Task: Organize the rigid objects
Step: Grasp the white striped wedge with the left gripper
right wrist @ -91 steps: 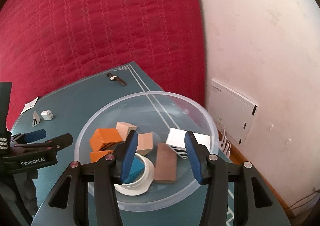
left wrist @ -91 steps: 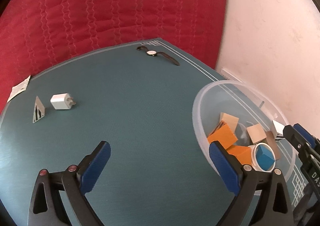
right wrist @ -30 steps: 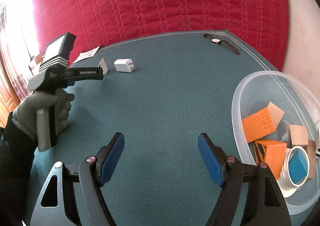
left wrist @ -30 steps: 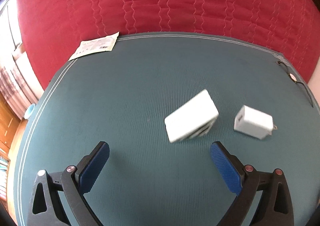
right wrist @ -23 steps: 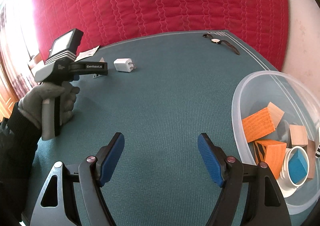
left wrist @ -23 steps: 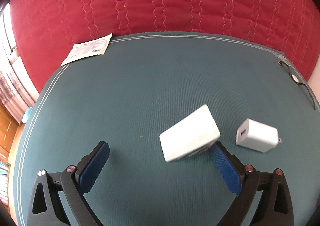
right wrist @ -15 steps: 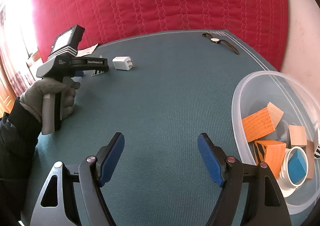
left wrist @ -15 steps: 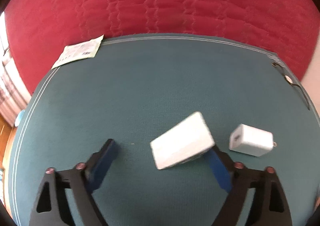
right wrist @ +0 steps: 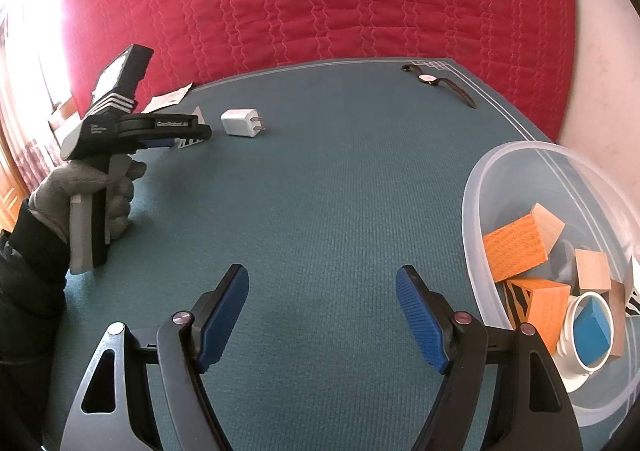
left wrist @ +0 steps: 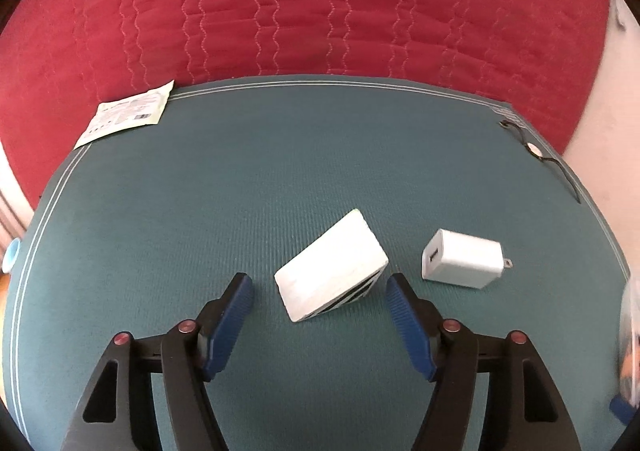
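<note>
A clear plastic bowl (right wrist: 516, 159) sat at the right edge of the teal mat (right wrist: 328, 211), holding orange and plain wooden blocks (right wrist: 516, 239) and a white cup (right wrist: 576, 347) with a blue piece inside. A gloved hand (right wrist: 84, 195) aimed the left gripper (left wrist: 318, 291) down at a white striped block (left wrist: 332, 271), its jaws closing around the block without touching it. A white charger (left wrist: 460, 259) lay just beside. The right gripper (right wrist: 322, 293) hovered part-open, empty.
</note>
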Motion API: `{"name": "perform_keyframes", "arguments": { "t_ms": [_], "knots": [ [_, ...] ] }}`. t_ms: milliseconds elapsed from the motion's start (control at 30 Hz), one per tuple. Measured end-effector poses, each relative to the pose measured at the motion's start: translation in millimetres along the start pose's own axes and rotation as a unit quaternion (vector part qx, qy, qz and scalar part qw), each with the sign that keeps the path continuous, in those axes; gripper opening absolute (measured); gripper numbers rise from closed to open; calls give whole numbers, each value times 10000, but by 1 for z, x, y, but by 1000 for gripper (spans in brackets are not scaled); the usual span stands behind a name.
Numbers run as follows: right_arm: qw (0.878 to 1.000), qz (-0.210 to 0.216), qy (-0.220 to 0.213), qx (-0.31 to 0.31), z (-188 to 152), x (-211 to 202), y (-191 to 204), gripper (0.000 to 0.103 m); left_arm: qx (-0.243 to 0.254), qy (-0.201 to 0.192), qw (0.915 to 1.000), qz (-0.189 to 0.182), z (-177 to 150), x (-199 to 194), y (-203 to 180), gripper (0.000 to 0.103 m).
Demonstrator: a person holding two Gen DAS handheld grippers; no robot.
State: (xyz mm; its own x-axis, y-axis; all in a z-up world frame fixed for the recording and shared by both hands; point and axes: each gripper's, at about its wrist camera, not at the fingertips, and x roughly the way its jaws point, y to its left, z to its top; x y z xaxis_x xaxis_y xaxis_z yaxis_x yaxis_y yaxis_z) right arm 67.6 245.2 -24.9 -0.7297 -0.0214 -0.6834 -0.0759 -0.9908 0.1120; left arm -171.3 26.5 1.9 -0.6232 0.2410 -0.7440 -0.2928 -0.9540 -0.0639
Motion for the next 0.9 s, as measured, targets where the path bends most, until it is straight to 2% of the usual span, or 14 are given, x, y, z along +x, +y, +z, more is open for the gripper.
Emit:
{"name": "perform_keyframes", "arguments": {
  "t_ms": [67, 300, 433, 533, 600, 733, 900],
  "knots": [
    [10000, -4, 3, -4, 0, 0, 0, 77, 130, -6, 9999, -102, -1, -1, 2, 72],
    [10000, -22, 18, -18, -1, 1, 0, 78, 463, -7, 9989, 53, 3, 2, 10, 72],
    [10000, -66, 44, -43, -2, 1, 0, 78, 569, 37, 9981, 215, 10, 10, 9, 68],
    [9999, -112, 75, -72, -2, 2, 1, 78, 573, 7, 9982, 183, 10, 11, 8, 59],
    [9998, -147, 103, -102, -2, 3, 2, 78, 597, -17, 9981, 130, 10, 10, 7, 47],
    [9994, -216, 184, -198, -2, 6, 6, 78, 518, -63, 9985, 182, 9, 7, 9, 46],
    [9994, -154, 283, -122, 4, 13, 10, 78, 193, -220, 9994, 170, 7, -2, 19, 44]
  ]
}}
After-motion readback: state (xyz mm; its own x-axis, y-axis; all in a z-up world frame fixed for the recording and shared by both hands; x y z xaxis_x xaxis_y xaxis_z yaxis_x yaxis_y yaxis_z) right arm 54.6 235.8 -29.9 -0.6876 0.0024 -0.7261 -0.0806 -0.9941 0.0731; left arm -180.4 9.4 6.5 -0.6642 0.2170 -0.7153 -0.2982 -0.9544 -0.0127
